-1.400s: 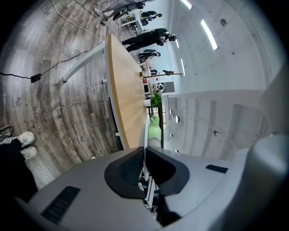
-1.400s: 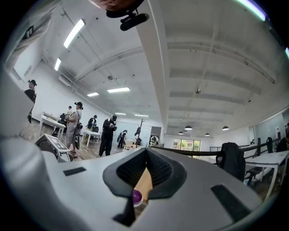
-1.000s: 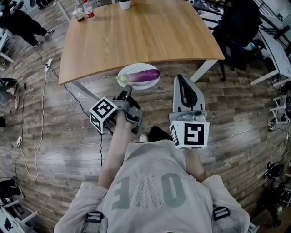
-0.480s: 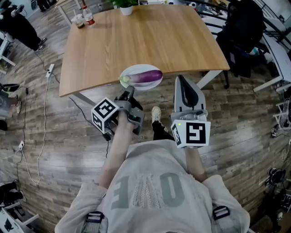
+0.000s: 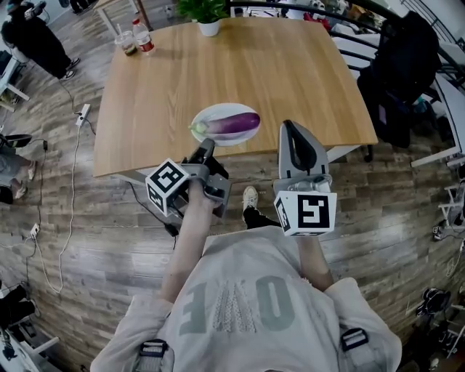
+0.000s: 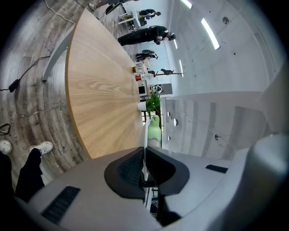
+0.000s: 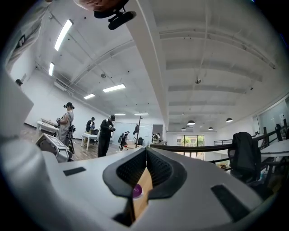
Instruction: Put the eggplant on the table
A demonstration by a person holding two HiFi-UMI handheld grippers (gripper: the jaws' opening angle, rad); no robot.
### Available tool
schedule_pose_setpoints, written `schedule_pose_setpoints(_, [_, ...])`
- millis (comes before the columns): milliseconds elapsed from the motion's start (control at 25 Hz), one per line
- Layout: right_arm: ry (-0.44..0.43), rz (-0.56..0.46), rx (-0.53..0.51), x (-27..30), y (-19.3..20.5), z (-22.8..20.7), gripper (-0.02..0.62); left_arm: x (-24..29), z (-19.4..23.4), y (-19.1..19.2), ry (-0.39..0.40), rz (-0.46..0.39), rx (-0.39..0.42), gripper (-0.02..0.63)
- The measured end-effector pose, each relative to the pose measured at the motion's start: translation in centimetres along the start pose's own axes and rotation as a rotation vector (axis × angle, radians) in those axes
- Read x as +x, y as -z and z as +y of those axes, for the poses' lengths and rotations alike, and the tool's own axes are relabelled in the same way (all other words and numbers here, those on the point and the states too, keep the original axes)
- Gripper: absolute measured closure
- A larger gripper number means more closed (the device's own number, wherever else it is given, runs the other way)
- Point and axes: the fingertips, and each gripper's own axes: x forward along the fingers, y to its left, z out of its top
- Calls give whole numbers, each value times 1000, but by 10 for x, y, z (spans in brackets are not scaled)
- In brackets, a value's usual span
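A purple eggplant (image 5: 234, 123) with a green stem lies on a white plate (image 5: 211, 110). My left gripper (image 5: 205, 147) is shut on the plate's near rim and holds it just above the near part of the wooden table (image 5: 290, 65). In the left gripper view the plate rim (image 6: 144, 135) runs edge-on between the pads, with the green stem (image 6: 154, 128) beyond. My right gripper (image 5: 291, 126) is shut and empty, to the right of the plate at the table's near edge. Through its narrow slit the right gripper view shows a bit of purple eggplant (image 7: 137, 191).
A potted plant (image 5: 205, 13) stands at the table's far edge, a bottle (image 5: 144, 40) and a cup (image 5: 126, 42) at the far left corner. A dark chair with a jacket (image 5: 407, 73) is on the right. Cables (image 5: 73, 145) lie on the floor at left, near a person (image 5: 33, 36).
Both grippers and the plate with the eggplant have come forward to the table. The plate hung over the floor in front of the edge; now it is over the tabletop.
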Motion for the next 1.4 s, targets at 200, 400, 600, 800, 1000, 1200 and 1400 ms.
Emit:
schedule_pose_setpoints(200, [-53, 3, -6, 53, 4, -16, 575, 45, -10, -14, 7, -8, 4, 586])
schedule_pose_setpoints(400, [-132, -4, -22, 103, 6, -21, 575, 78, -11, -28, 3, -38, 19, 586])
schedule_pose_setpoints(600, [-187, -6, -25, 164, 6, -26, 575, 124, -16, -52, 26, -28, -32, 588])
schedule_pose_setpoints(800, [-222, 0, -1, 196, 15, -40, 575, 156, -9, -64, -8, -58, -7, 588])
schedule_pose_setpoints(1000, [-222, 43, 12, 219, 38, -62, 577, 192, -10, -69, 3, -67, -8, 588])
schedule_pose_setpoints(1200, [-189, 74, 25, 222, 46, -77, 575, 202, -13, -69, 2, -47, 0, 588])
schedule_pose_setpoints(1400, [-149, 83, 40, 226, 48, -92, 575, 211, -14, -64, -14, -15, 4, 588])
